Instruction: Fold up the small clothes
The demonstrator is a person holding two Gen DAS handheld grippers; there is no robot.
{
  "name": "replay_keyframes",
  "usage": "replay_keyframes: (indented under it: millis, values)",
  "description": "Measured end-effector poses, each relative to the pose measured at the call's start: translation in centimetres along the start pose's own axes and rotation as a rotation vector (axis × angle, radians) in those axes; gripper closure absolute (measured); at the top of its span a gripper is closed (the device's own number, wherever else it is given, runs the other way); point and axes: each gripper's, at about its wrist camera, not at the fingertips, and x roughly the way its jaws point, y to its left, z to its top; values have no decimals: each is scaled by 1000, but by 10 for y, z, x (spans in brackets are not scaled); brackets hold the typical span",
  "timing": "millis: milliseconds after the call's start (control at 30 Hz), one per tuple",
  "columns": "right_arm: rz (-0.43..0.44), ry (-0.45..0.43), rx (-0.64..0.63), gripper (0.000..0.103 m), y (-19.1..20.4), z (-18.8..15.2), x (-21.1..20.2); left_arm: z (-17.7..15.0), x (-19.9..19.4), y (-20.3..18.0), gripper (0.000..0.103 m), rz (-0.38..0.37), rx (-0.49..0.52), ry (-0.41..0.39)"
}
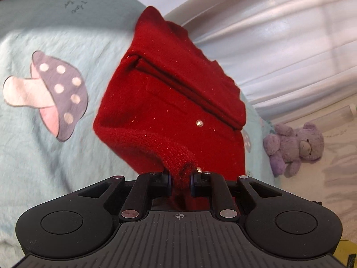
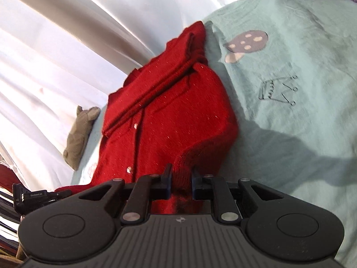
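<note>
A small red knitted cardigan [image 1: 165,102] with round shiny buttons lies on a pale green blanket [image 1: 67,145], its near hem lifted. In the left wrist view my left gripper [image 1: 180,177] is shut on one ribbed corner of the hem, with red knit bunched between the dark pads. In the right wrist view the same red cardigan [image 2: 169,116] rises toward my right gripper [image 2: 181,178], which is shut on the other ribbed hem corner. The far part with collar and folded sleeve rests on the blanket [image 2: 290,122].
The blanket carries mushroom prints [image 1: 51,93] and a crown drawing [image 2: 276,89]. A purple teddy bear [image 1: 294,147] sits at its right edge, a grey soft toy [image 2: 78,134] at the other edge. White curtains [image 1: 290,40] hang behind. The other gripper's black body [image 2: 33,197] shows at lower left.
</note>
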Motion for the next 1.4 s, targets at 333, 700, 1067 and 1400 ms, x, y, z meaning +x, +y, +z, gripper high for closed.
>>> replay_keyframes:
  millis: [333, 700, 1067, 1400]
  values:
    - [-38, -144, -101, 89, 29, 87, 48, 92, 30, -4, 87, 36, -49, -109]
    - [-310, -201, -194, 87, 0, 138, 122, 141, 98, 35, 84, 244, -66, -138]
    - [-284, -308, -414, 35, -9, 113, 90, 101, 45, 42, 29, 264, 109, -410]
    - [-266, -178, -509, 32, -13, 115, 127, 109, 114, 61, 29, 163, 118, -205]
